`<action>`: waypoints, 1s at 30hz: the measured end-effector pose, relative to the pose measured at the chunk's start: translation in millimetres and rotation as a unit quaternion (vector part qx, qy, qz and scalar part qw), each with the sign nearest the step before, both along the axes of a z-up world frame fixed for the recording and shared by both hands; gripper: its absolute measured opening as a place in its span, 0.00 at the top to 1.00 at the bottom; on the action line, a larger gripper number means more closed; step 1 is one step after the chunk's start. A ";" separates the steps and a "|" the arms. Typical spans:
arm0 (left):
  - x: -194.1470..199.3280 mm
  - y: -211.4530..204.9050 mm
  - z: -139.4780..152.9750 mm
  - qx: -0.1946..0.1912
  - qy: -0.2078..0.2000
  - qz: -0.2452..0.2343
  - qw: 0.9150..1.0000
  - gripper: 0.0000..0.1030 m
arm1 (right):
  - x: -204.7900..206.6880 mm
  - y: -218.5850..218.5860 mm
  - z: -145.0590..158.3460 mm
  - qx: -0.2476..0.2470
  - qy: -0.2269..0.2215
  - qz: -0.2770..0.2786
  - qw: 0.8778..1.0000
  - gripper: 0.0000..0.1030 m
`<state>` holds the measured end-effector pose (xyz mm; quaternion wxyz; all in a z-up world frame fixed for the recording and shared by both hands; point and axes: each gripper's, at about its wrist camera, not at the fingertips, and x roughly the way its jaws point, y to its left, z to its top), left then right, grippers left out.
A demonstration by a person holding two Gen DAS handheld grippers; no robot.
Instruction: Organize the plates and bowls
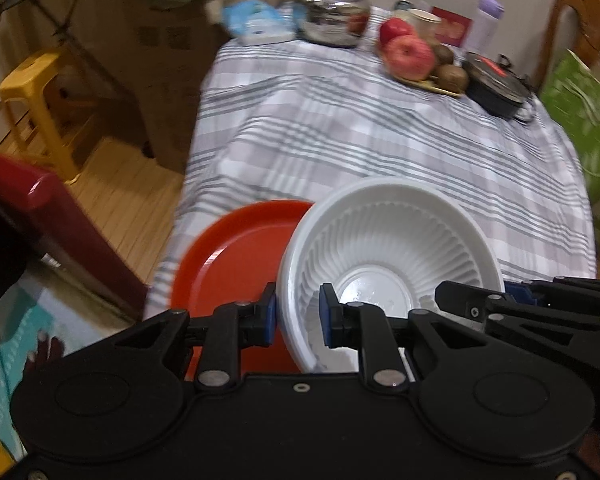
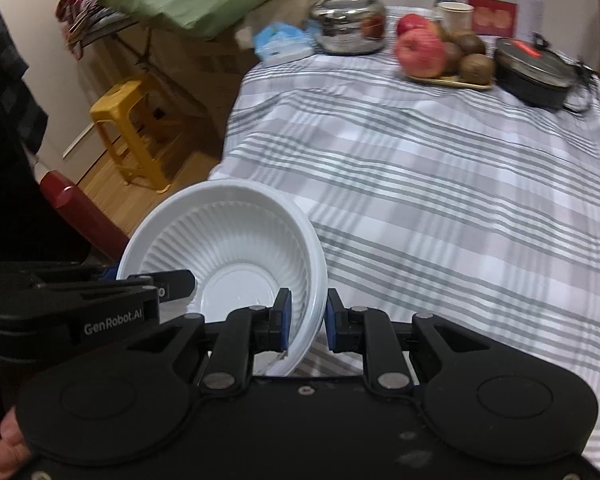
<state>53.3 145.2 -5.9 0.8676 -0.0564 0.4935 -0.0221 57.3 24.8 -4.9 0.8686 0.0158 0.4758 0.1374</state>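
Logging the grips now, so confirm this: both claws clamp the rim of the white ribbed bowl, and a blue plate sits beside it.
Wrong on colour only. The plate beside the white ribbed bowl is orange-red, per the left wrist view. The left claw and right claw do clamp its rim.

Left gripper point(image 1: 298, 316) jaws clamp white bowl point(image 1: 388, 256) beside orange plate point(image 1: 236, 248).

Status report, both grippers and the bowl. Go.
Left gripper and right gripper both shut on white bowl, opposite rims. Orange plate beside it. Striped tablecloth ahead, nothing blocking.
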 end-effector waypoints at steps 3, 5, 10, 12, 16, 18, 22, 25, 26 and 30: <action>1.1 15.4 -4.5 -0.003 0.003 0.013 1.000 0.74 | 8.9 17.5 -5.3 -0.001 0.006 0.010 1.000 0.81; 3.5 23.9 -7.9 -0.006 0.006 0.023 1.000 0.74 | 13.7 27.4 -8.5 -0.002 0.011 0.017 1.000 0.81; 9.0 36.1 -15.9 -0.010 0.011 0.034 0.999 0.74 | 24.6 45.4 -21.7 -0.007 0.026 0.026 0.999 0.81; 10.7 38.6 -18.9 -0.012 0.014 0.034 0.999 0.74 | 28.1 48.9 -25.3 -0.009 0.029 0.025 0.999 0.81; 13.7 40.7 -24.1 -0.016 0.022 0.036 0.999 0.74 | 32.2 51.1 -28.5 -0.012 0.036 0.024 0.999 0.81; 15.3 41.7 -26.2 -0.018 0.024 0.037 0.999 0.74 | 34.0 50.7 -29.9 -0.013 0.038 0.025 0.999 0.81; 16.2 42.4 -27.9 -0.021 0.026 0.042 0.999 0.74 | 35.0 51.0 -29.8 -0.015 0.037 0.027 0.999 0.81; 17.0 43.1 -28.6 -0.024 0.027 0.043 0.998 0.74 | 35.8 51.6 -29.4 -0.015 0.036 0.028 0.999 0.79; 17.3 42.9 -28.6 -0.025 0.028 0.042 0.998 0.74 | 35.5 51.9 -29.0 -0.015 0.036 0.029 0.999 0.78; 17.7 41.4 -29.0 -0.021 0.028 0.038 0.999 0.74 | 34.5 52.7 -28.0 -0.016 0.036 0.032 0.999 0.76</action>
